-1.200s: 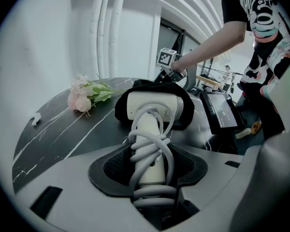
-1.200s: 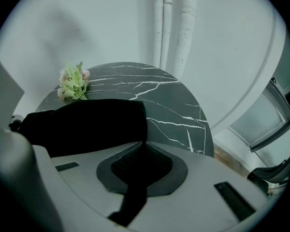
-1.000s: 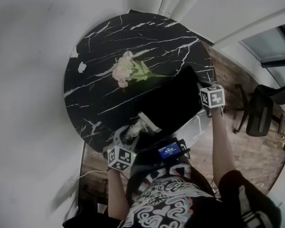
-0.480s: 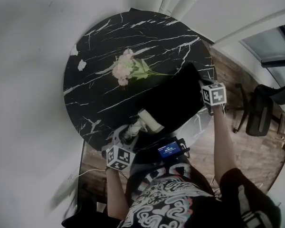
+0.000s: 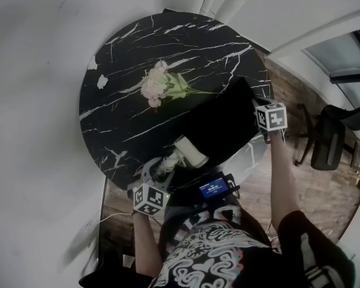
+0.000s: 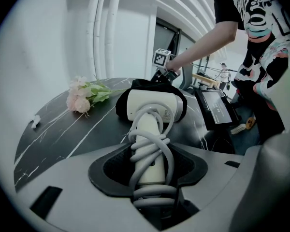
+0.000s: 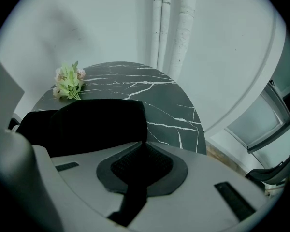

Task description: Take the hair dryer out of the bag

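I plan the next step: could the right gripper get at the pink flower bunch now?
Probably not yet: the right gripper is shut on the black fabric bag, and that bag lies between it and the pink flower bunch on the black marble table.

No legible text. Blue screen (image 5: 214,190) shows white characters, too small to read. Hair dryer (image 6: 150,105) print is blurred.

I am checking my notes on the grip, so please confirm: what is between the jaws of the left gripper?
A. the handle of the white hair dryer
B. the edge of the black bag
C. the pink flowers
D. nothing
A: in the left gripper view, the left gripper is closed on the handle of the hair dryer, whose head sits at the mouth of the black bag.
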A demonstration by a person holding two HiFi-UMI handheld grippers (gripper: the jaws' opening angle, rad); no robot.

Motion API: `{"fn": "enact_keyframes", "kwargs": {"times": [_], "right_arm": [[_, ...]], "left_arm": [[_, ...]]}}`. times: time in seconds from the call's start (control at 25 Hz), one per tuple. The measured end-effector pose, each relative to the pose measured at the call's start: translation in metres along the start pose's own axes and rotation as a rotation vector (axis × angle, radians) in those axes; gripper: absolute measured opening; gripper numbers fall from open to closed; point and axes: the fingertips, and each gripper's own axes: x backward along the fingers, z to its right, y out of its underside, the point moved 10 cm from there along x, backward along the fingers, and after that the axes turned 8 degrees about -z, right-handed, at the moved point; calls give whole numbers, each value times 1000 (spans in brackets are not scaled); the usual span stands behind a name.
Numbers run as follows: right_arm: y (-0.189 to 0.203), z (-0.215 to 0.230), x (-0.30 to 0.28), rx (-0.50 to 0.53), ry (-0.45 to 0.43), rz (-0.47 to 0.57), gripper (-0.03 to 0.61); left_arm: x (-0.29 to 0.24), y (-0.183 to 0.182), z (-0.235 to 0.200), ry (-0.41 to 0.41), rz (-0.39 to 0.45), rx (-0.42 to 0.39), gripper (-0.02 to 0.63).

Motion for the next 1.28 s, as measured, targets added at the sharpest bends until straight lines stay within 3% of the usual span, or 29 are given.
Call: {"fn": "enact_keyframes", "kwargs": {"times": [0.44,0.76,0.84,0.96,1.08,1.28], "right_arm": [[0,-4,0,0,36,12,29],[8,-14,12,-15,75,70,29],[11,-18,20,-17,102,98,31],[17,-28,31,-16,133,150,48],[26,-41,40,-14,139,166,110],[41,-66,69,-44,141,234,118]], "left_arm": [[1,5,0,7,-7,-18,225],[-9,10,0,12,-68,-18,225],[-10,9,2,-12,-62,-17,245],[-12,8,3,-37,-50,9,327],[-9,8,6,-48,-23,37,344],[20,-1,2,-250,176,80,385]]}}
